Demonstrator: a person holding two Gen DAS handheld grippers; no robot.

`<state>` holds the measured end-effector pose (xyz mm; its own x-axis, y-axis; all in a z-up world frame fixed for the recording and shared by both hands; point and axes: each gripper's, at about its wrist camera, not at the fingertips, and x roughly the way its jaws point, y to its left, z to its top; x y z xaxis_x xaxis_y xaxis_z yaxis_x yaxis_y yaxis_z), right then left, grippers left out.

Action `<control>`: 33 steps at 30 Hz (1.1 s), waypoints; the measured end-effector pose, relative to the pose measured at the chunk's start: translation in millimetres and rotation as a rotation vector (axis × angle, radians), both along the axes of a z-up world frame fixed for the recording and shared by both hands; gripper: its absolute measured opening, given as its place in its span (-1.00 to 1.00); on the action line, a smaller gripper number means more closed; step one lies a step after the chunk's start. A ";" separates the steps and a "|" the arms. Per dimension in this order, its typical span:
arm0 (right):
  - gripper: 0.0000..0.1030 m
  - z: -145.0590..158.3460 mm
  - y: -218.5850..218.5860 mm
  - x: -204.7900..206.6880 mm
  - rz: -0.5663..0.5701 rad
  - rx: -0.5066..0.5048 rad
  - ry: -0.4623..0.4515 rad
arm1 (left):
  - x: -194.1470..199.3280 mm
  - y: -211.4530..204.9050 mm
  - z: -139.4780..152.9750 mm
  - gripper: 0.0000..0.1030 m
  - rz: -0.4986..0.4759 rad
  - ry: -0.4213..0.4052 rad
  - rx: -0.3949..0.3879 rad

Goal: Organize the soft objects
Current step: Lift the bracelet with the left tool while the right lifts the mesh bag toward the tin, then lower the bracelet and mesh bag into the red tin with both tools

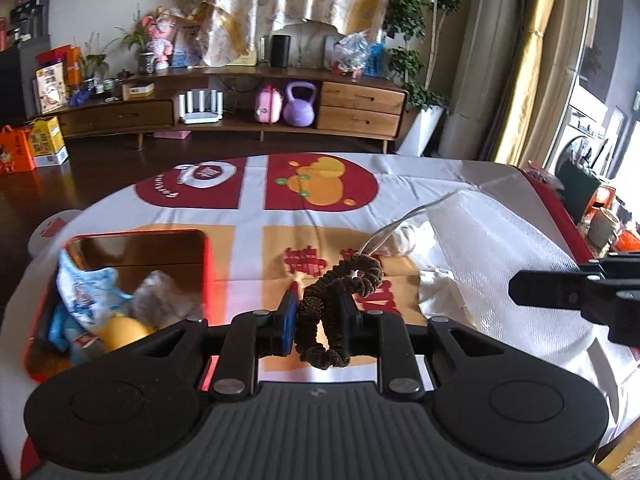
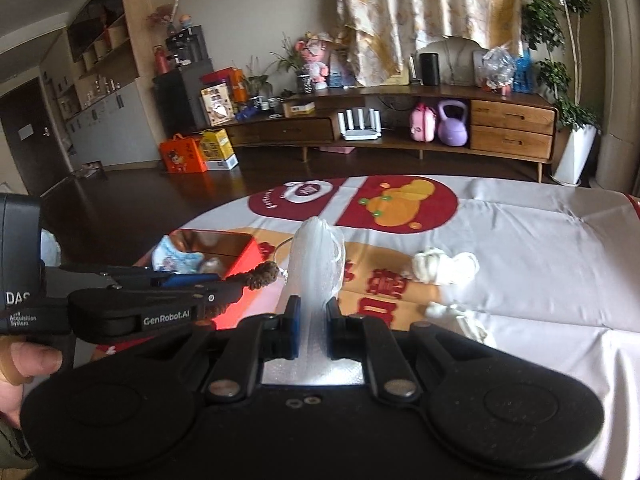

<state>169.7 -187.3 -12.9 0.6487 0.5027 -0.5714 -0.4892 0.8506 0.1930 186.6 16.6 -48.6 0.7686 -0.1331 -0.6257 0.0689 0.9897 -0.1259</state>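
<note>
**Between two grips, a box waits to the left**

Nearest the left gripper [image 1: 318, 312], fingers pinch a brown scrunchie [image 1: 340, 292]; the right gripper [image 2: 313, 324] clamps white foam wrap [image 2: 318, 264]. Beyond, leftward on the surface [image 1: 420, 184], sits the red box [image 1: 206, 272], closer to the left hand.

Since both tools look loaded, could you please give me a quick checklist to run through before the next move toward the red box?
1. Left tool shut on the brown scrunchie: ok.
2. Right tool shut on the white foam sheet: ok.
3. Red box open, with room inside: ok.
4. Scrunchie over the box: not ok, it hangs to the right of the box.
5. White cord free of the scrunchie: cannot tell.
6. White cloths left on the table: not ok.
</note>
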 end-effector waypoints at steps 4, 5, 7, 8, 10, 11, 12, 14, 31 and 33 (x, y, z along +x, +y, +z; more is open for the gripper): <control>-0.79 3.0 17.5 -8.1 0.022 0.004 0.000 | -9.1 20.5 6.0 -0.58 0.035 0.016 -0.028; -0.79 3.5 22.1 -9.3 0.028 0.005 0.002 | -11.7 25.5 7.6 -0.58 0.043 0.014 -0.028; -0.79 4.6 31.2 -12.3 0.039 0.003 0.001 | -17.2 34.7 10.8 -0.58 0.058 0.007 -0.024; -0.79 5.5 36.4 -13.7 0.046 0.003 0.000 | -19.8 40.4 12.7 -0.58 0.067 0.004 -0.026; -0.79 7.3 44.6 -15.6 0.057 0.004 -0.004 | -24.2 50.0 15.0 -0.58 0.080 0.001 -0.029; -0.79 8.1 49.9 -16.5 0.062 0.006 -0.004 | -26.3 54.8 16.2 -0.58 0.089 -0.001 -0.027; -0.79 8.3 55.1 -17.6 0.068 0.008 -0.003 | -28.4 59.3 17.0 -0.58 0.098 -0.003 -0.024; -0.79 7.6 65.3 -20.0 0.079 0.007 -0.003 | -31.4 68.9 18.6 -0.58 0.113 -0.004 -0.022; -0.79 -0.5 140.3 0.3 0.144 -0.036 0.008 | -44.1 139.7 9.8 -0.58 0.235 0.004 -0.023; -0.79 -4.0 149.0 6.0 0.152 -0.048 0.012 | -43.2 147.7 6.4 -0.58 0.246 0.009 -0.026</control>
<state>175.7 -38.3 -17.0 0.5601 0.5664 -0.6046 -0.6107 0.7754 0.1607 143.4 164.3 -42.2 0.7744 0.0413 -0.6314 -0.1747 0.9730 -0.1507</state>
